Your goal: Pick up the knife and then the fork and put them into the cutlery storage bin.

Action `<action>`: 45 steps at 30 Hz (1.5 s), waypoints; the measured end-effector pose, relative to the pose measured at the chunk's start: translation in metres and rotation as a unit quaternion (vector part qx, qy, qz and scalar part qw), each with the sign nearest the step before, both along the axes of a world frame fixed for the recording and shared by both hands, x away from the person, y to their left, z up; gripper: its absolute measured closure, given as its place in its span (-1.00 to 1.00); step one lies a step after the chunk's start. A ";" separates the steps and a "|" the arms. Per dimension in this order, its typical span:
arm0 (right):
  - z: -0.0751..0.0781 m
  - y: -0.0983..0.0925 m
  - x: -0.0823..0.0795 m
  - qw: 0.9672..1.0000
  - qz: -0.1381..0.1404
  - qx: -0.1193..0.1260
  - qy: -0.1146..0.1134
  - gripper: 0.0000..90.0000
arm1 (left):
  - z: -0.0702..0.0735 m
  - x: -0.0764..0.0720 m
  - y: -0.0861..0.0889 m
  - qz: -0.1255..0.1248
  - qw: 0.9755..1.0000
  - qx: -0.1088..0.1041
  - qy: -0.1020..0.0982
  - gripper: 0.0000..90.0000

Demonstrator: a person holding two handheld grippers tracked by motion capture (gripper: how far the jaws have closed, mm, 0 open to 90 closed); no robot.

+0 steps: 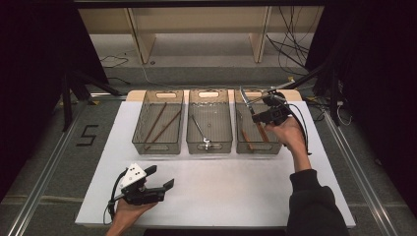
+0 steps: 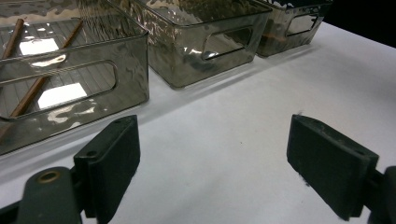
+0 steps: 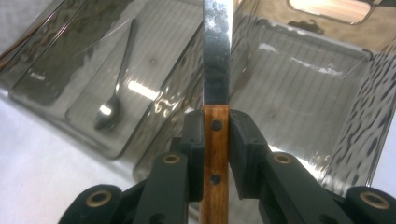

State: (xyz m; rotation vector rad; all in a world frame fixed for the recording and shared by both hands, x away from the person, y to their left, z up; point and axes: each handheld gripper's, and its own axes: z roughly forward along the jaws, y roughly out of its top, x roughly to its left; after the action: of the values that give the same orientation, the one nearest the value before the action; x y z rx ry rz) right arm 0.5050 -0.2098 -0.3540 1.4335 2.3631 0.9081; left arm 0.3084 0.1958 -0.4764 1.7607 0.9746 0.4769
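My right gripper (image 1: 255, 115) hovers over the far end of the right smoky bin (image 1: 258, 148). In the right gripper view its pads (image 3: 239, 140) are shut on the riveted wooden handle of a knife (image 3: 217, 56), whose steel blade points away over the bin. The knife blade (image 1: 246, 98) slants up to the far left. At the near left, my left gripper (image 1: 161, 177) rests low over the white table (image 1: 236, 187). It is open with nothing between its fingers (image 2: 112, 158).
Three clear bins stand in a row. The left bin (image 1: 157, 146) holds brown chopsticks (image 1: 156, 122), the middle bin (image 1: 209, 146) a spoon (image 1: 199, 129), and the right one brown-handled pieces (image 1: 246, 140). Cables lie on the floor beyond the table.
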 end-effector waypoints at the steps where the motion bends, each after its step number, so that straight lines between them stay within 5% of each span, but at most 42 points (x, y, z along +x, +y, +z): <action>1: 0.000 0.000 0.003 1.000 -0.003 0.001 0.000 0.72 | 0.000 0.000 0.000 0.000 1.000 0.000 0.000 -0.62; 20: -0.018 -0.004 0.036 0.998 -0.054 -0.005 0.021 0.72 | 0.000 0.000 0.000 0.000 1.000 -0.001 0.001 -0.62; 45: -0.034 0.000 0.045 0.997 -0.067 -0.009 0.033 0.72 | 0.000 0.000 0.000 0.001 1.000 -0.003 0.001 -0.62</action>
State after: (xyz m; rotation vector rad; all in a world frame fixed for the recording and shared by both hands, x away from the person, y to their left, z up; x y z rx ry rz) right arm 0.5496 -0.2094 -0.3881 1.6166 2.2826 0.8153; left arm 0.3082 0.1963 -0.4763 1.7550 0.9770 0.4730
